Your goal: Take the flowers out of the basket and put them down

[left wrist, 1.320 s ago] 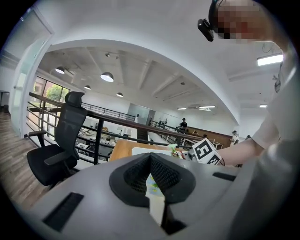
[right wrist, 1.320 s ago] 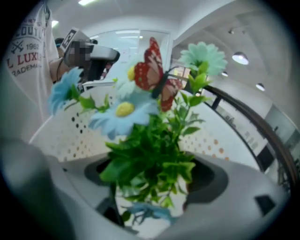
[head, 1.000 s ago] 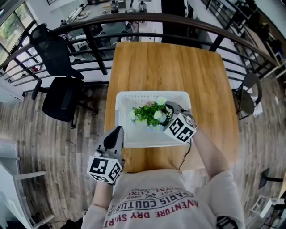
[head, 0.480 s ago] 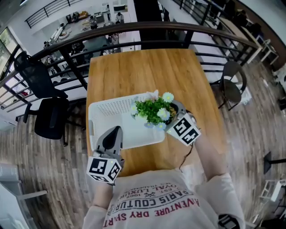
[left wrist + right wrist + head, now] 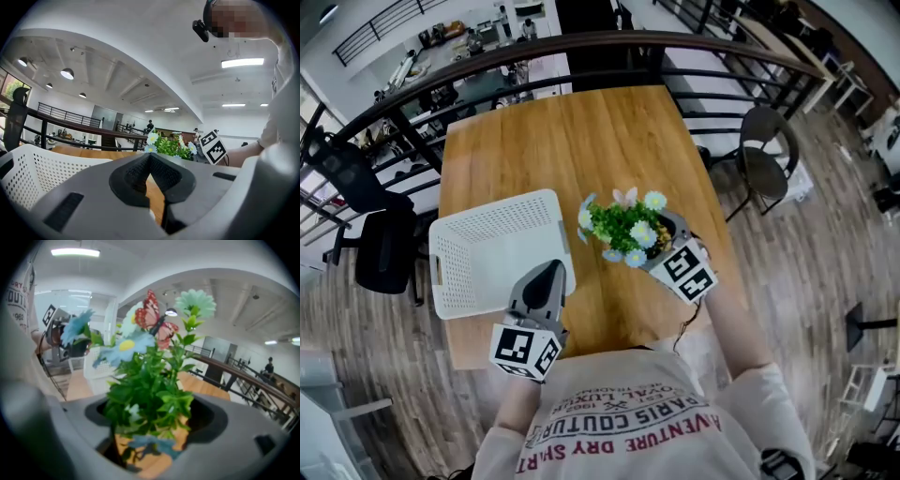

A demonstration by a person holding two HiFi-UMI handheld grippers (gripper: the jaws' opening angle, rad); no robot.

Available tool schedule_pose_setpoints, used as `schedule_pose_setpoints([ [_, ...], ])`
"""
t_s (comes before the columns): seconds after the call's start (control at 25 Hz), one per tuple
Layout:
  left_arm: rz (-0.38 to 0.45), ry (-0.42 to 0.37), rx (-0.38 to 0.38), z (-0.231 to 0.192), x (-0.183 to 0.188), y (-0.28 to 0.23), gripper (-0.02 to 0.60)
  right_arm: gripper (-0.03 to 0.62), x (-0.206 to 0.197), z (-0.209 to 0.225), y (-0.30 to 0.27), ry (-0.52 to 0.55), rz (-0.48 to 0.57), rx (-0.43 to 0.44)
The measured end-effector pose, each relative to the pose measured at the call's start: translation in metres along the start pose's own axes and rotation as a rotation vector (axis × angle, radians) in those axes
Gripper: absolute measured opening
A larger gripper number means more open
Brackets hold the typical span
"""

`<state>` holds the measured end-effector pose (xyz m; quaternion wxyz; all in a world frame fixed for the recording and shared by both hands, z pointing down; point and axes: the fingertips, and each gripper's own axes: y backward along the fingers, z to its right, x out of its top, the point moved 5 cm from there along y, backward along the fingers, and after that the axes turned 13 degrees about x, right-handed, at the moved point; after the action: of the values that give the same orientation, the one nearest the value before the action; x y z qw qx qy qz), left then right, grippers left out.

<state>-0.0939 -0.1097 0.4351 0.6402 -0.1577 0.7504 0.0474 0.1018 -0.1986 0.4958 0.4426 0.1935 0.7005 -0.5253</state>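
Note:
A small bunch of artificial flowers [image 5: 623,227], green leaves with pale blue and white blooms and a pink butterfly, sits in my right gripper [image 5: 657,232], which is shut on its lower part. The bunch is outside the white perforated basket [image 5: 487,246], over the wooden table [image 5: 581,141] to the basket's right. In the right gripper view the flowers [image 5: 150,380] fill the space between the jaws and hide the stems' base. My left gripper [image 5: 547,274] is shut with nothing in it, at the basket's near right corner. Its own view shows the basket wall [image 5: 42,171] and the flowers [image 5: 171,145].
The basket lies at the table's left edge, slightly over it. A dark railing [image 5: 581,47] curves behind the table's far end. A black office chair [image 5: 356,216] stands on the floor to the left and a round dark chair [image 5: 766,169] to the right.
My right gripper has lifted the flowers out of the basket and carried them right, over the bare table. The basket now lies further left. The left gripper has stayed near the basket's front.

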Motion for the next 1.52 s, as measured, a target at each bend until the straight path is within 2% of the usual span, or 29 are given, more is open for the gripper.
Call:
schedule_pose_setpoints([
  [0.32,-0.026,-0.005,-0.034,0.065,-0.032,-0.016,0.021,0.431,-0.097,0.000,-0.002,-0.143,-0.030,0.039],
  [0.4,-0.045,-0.016,-0.028,0.074,-0.042,-0.015,0.021,0.431,-0.118,-0.003,-0.010,-0.160,-0.050,0.052],
  [0.52,-0.084,0.014,0.001,0.076,-0.056,-0.011,0.021,0.431,-0.145,-0.007,-0.025,-0.175,-0.078,0.065],
  [0.68,-0.130,0.048,0.043,0.071,-0.067,-0.006,0.021,0.430,-0.155,-0.005,-0.037,-0.192,-0.081,0.086],
  [0.92,-0.149,0.046,0.068,0.071,-0.075,-0.002,0.021,0.430,-0.170,-0.013,-0.039,-0.178,-0.110,0.099],
  [1.16,-0.159,0.040,0.053,0.075,-0.079,-0.008,0.021,0.426,-0.188,-0.018,-0.045,-0.203,-0.159,0.076],
  [1.32,-0.163,0.034,0.047,0.071,-0.080,-0.010,0.021,0.419,-0.197,-0.017,-0.045,-0.175,-0.188,0.029],
  [1.52,-0.155,0.038,0.054,0.063,-0.075,-0.008,0.021,0.420,-0.198,-0.017,-0.036,-0.204,-0.184,-0.002],
])
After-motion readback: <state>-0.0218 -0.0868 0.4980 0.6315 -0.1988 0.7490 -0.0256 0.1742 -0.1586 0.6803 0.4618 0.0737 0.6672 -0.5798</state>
